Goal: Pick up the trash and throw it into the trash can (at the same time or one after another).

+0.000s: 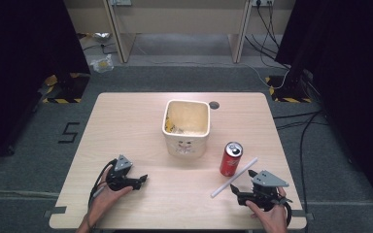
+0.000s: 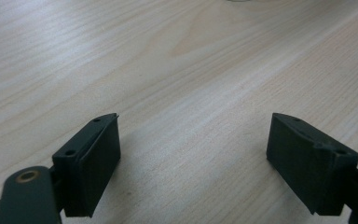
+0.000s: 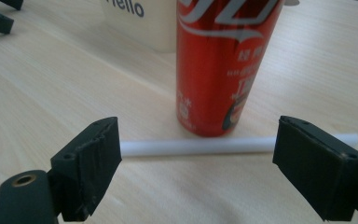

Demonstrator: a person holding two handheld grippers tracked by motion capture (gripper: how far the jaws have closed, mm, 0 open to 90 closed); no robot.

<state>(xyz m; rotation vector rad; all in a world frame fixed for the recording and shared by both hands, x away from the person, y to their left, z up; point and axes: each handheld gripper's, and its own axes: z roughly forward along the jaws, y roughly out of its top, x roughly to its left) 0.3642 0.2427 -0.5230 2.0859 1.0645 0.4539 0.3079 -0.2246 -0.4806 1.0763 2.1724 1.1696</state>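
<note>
Pale wood worktop (image 1: 141,121) stands on grey floor, cables trailing behind it. A white straw (image 1: 234,177) lies flat near the front right edge, touching or just beside the base of an upright red can (image 1: 230,158); a cream tub (image 1: 186,127) stands behind, near the centre. The right hand-held gripper (image 1: 237,190) sits just short of the straw with its jaws spread wide and empty; in the right gripper view the straw (image 3: 200,146) runs crosswise between the jaws and the can (image 3: 221,65) rises directly behind it. The left hand-held gripper (image 1: 143,179) rests apart on the left, jaws likewise spread on bare wood. Handling, as judged: the straw is very light, thin-walled and smooth, so it will roll, and will crush under a hard squeeze. Grip lightly at mid-length, clear of the can. Its long axis runs diagonally, from the front centre toward the back right. The can tips easily if nudged.
</note>
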